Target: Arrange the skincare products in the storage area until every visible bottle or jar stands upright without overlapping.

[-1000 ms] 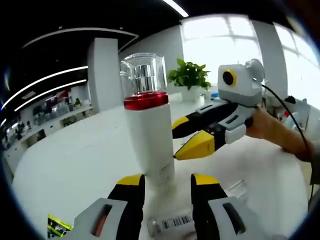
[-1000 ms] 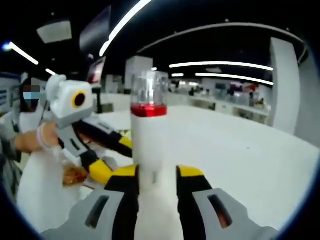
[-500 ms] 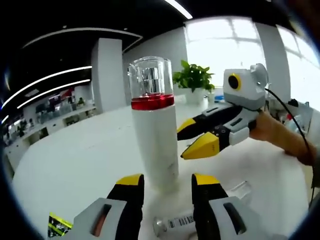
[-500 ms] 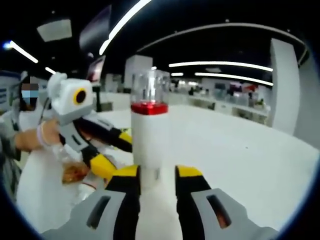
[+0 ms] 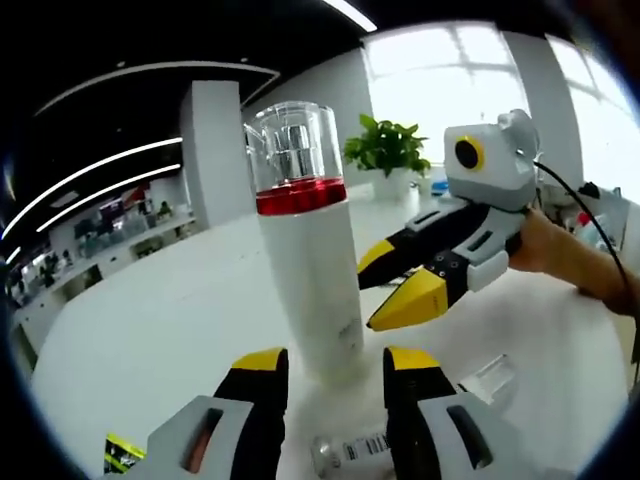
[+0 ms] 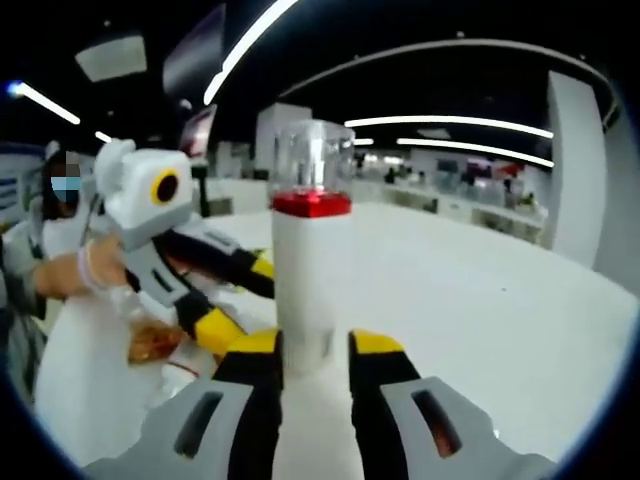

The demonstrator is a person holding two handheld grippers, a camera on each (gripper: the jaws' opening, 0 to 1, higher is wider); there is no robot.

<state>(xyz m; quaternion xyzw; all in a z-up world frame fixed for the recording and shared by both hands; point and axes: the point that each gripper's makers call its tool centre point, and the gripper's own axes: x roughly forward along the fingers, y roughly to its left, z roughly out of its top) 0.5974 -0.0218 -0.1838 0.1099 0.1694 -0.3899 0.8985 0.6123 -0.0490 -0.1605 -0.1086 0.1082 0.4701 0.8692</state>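
White bottle (image 5: 308,280) stands upright on the desk (image 5: 150,330), just past the left hand-held gripper (image 5: 335,365), jaws apart and empty. Judged done for this item. Left to do: a small clear vial (image 5: 350,455) lies on its side at 6 o'clock of the bottle. Bottle: matte white cylinder, red band, clear glossy cap over a metallic pump. Right hand-held gripper (image 6: 313,350) is released too, jaws flanking the bottle's base; at 3 o'clock in the left gripper view.
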